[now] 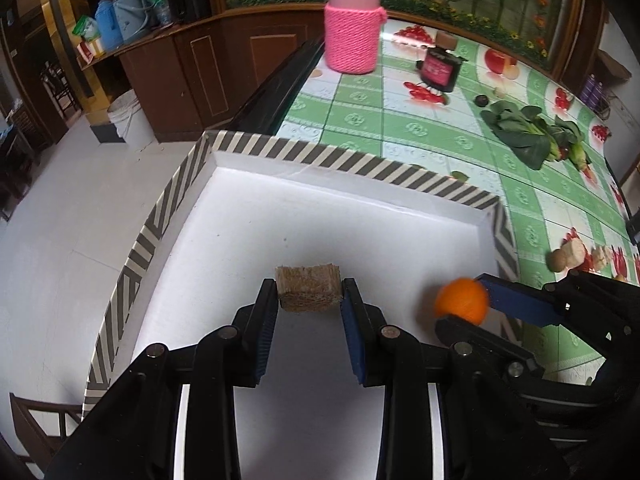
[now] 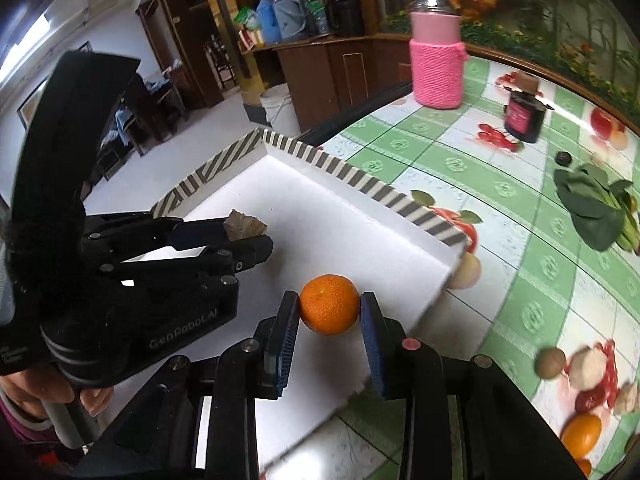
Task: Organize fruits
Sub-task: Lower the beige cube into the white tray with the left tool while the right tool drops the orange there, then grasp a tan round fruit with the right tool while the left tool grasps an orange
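Observation:
My left gripper (image 1: 309, 294) is shut on a brown fibrous block (image 1: 309, 288) and holds it over the white floor of the striped-rim box (image 1: 296, 156). My right gripper (image 2: 330, 308) is shut on an orange (image 2: 330, 309) above the box's near right part. In the left wrist view the orange (image 1: 462, 300) and the right gripper (image 1: 468, 300) sit to the right of the block. In the right wrist view the left gripper (image 2: 248, 236) with the block (image 2: 244, 226) is at the left over the box (image 2: 360, 184).
On the green checked tablecloth (image 1: 400, 128) stand a pink knitted jar (image 1: 352, 28) and a dark candle jar (image 1: 438, 70). Leafy greens (image 1: 528, 132) lie far right. A brown round fruit (image 2: 551, 363) and another orange (image 2: 582, 436) lie near right.

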`<move>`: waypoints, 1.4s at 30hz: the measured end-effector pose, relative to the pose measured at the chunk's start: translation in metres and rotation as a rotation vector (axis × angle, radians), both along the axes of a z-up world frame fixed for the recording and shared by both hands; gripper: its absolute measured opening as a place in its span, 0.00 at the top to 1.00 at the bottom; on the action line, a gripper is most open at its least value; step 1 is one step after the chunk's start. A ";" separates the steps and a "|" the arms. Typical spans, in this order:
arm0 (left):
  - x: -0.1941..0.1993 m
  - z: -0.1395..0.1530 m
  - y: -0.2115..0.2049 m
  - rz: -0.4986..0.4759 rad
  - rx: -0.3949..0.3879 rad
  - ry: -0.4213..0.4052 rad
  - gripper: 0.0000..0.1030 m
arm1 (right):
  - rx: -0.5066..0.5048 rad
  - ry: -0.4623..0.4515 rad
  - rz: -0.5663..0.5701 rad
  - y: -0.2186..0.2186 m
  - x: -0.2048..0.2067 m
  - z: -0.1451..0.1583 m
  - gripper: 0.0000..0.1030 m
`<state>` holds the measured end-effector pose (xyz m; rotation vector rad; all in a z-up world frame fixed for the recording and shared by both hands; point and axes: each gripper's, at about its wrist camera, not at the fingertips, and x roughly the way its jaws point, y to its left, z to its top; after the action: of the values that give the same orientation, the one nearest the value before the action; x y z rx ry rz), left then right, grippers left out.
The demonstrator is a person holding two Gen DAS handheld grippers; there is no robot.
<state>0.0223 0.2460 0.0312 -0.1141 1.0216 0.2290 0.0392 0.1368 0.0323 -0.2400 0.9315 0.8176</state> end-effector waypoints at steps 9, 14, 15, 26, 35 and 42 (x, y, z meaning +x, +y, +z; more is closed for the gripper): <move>-0.005 -0.002 0.005 0.035 0.010 -0.010 0.41 | -0.003 -0.007 -0.009 -0.003 -0.003 0.000 0.57; -0.015 0.006 0.001 0.043 0.015 -0.043 0.29 | 0.042 -0.044 -0.033 -0.024 -0.018 0.019 0.41; -0.017 0.008 -0.001 0.042 0.020 -0.048 0.29 | 0.048 -0.047 -0.044 -0.029 -0.021 0.023 0.37; -0.048 0.033 -0.038 -0.004 0.016 -0.137 0.29 | 0.083 -0.093 -0.172 -0.102 -0.053 0.042 0.29; -0.063 0.041 -0.092 -0.120 -0.020 -0.160 0.29 | 0.057 -0.134 -0.309 -0.193 -0.087 0.049 0.29; -0.066 0.033 -0.136 -0.198 -0.068 -0.133 0.29 | 0.004 -0.143 -0.481 -0.285 -0.117 0.044 0.26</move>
<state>-0.0439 0.1105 0.0638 -0.0877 0.9011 0.0066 -0.0783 -0.1485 0.0760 -0.0633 0.8075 0.3532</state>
